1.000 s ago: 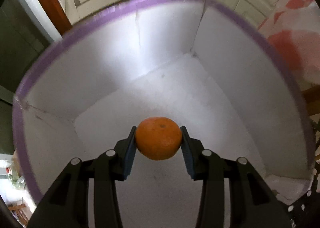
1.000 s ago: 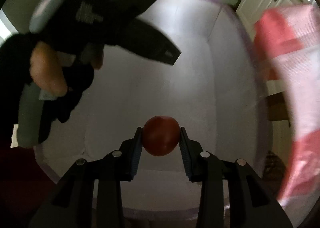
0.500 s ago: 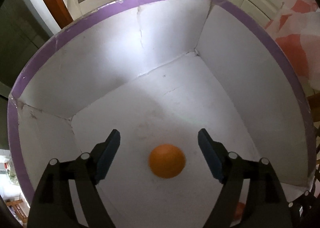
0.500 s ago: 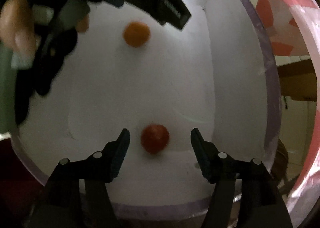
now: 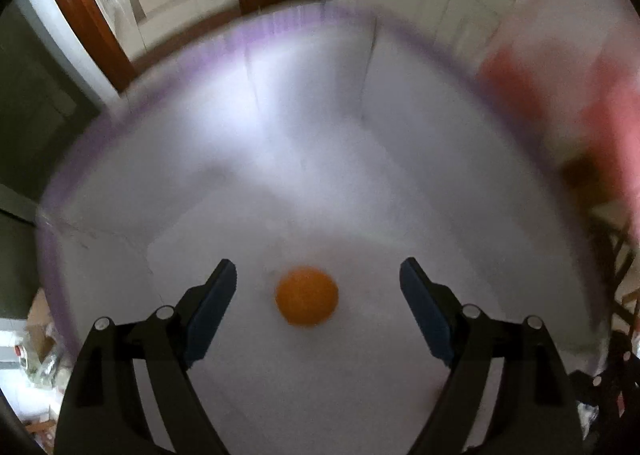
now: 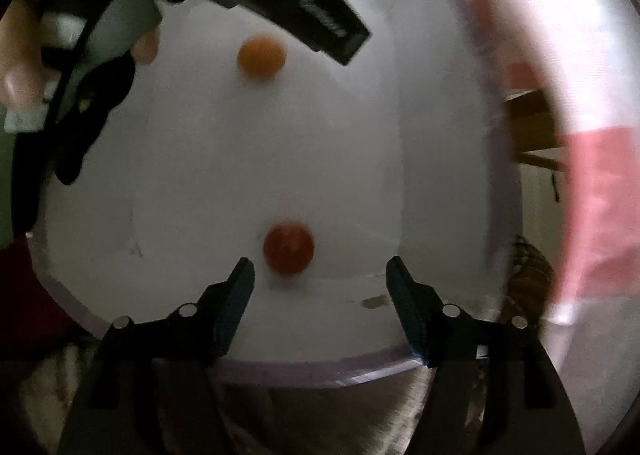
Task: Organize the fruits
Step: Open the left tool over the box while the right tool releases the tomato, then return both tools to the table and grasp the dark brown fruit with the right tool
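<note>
Resting in the purple-rimmed white foam box (image 5: 400, 159): round orange tangerine (image 5: 307, 296) centred beneath left gripper (image 5: 316, 287); round red tomato (image 6: 289, 248) ahead of right gripper (image 6: 320, 279) (both jaws released).

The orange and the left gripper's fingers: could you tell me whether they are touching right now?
Apart. In the left wrist view the orange lies on the white box floor with bare floor showing between it and each finger of the open left gripper.
</note>
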The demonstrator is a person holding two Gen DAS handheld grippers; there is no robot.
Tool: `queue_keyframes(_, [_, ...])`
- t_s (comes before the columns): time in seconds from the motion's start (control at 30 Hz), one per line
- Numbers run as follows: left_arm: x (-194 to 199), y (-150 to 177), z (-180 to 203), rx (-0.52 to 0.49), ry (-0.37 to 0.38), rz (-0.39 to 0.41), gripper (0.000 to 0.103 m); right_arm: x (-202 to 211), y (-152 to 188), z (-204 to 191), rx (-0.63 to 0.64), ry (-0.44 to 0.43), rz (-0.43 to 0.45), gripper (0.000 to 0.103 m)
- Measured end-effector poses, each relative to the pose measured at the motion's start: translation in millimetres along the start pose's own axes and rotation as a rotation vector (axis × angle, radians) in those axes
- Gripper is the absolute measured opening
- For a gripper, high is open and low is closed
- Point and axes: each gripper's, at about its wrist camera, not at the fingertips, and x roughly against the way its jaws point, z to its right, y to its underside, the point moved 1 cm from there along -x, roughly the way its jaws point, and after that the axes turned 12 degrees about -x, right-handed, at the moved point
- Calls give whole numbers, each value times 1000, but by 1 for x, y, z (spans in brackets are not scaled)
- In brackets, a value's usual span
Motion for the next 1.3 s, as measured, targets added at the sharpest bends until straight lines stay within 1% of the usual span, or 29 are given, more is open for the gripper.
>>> queue_keyframes(0.03, [16,-5,-3,9,-25,65,84,16,2,3,-11,-33,49,66])
queue_keyframes(0.07, [40,-14,-5,24,-52,163,84,35,4,6,-21,-76,111,66])
queue_keyframes(0.1, [58,-20,-6,32,-66,231,86,65,11,16,-28,-129,211,66])
queue_keyframes(0.13, [83,-27,-6,37,-82,321,93,90,16,19,-27,-156,309,67])
queue_keyframes(0.17, [115,-35,-2,39,-100,441,97,118,24,21,-31,-166,417,71])
queue_keyframes(0.2, [134,-40,5,36,-109,514,101,136,15,24,-43,-168,502,78])
queue_keyframes(0.23, [162,-46,16,25,-117,618,101,157,25,33,-62,-170,589,81])
queue_keyframes(0.27, [180,-48,28,11,-115,681,101,178,37,44,-88,-170,676,87])
queue_keyframes(0.3, [203,-52,43,-20,-91,760,101,201,53,62,-133,-155,780,87])
queue_keyframes(0.33, [221,-57,61,-60,-54,806,101,220,70,85,-181,-130,858,87])
queue_keyframes(0.37, [234,-62,78,-88,-25,823,102,238,89,105,-253,-96,943,87])
queue_keyframes(0.4, [247,-69,101,-130,28,836,102,248,81,125,-304,-79,989,87])
queue_keyframes(0.43, [256,-77,125,-173,84,840,101,254,98,140,-361,-63,1031,87])
queue_keyframes(0.47, [258,-81,139,-196,112,841,101,264,119,164,-446,-42,1089,87])
queue_keyframes(0.5, [263,-87,167,-232,158,839,101,263,117,190,-498,-26,1123,87])
queue_keyframes(0.53, [267,-89,193,-256,197,836,101,268,129,212,-576,9,1158,87])
queue_keyframes(0.6, [269,-103,244,-307,284,826,101,267,145,263,-707,65,1158,87])
queue_keyframes(0.63, [265,-104,272,-330,309,820,101,260,153,290,-786,85,1147,87])
queue_keyframes(0.67, [262,-103,293,-354,328,815,101,256,144,309,-840,95,1138,87])
queue_keyframes(0.7, [256,-113,325,-384,350,800,101,251,152,332,-920,112,1123,87])
queue_keyframes(0.73, [250,-125,353,-405,366,783,101,248,162,356,-981,132,1105,87])
queue_keyframes(0.77, [242,-138,388,-423,389,754,101,246,186,368,-1023,152,1091,87])
queue_keyframes(0.87, [212,-165,444,-421,441,687,101,235,216,445,-1190,207,1016,87])
queue_keyframes(0.9, [200,-173,470,-410,452,657,101,214,210,467,-1231,215,1000,87])
queue_keyframes(0.93, [188,-181,495,-396,463,625,101,211,218,480,-1277,226,986,87])
queue_keyframes(1.07, [157,-198,545,-350,499,558,101,191,269,538,-1460,294,955,87])
queue_keyframes(1.13, [146,-205,570,-320,526,533,101,182,286,553,-1519,301,961,87])
queue_keyframes(1.2, [138,-210,584,-293,557,523,101,173,292,566,-1558,319,936,87])
queue_keyframes(1.3, [127,-217,596,-254,601,507,101,167,289,584,-1546,366,856,87])
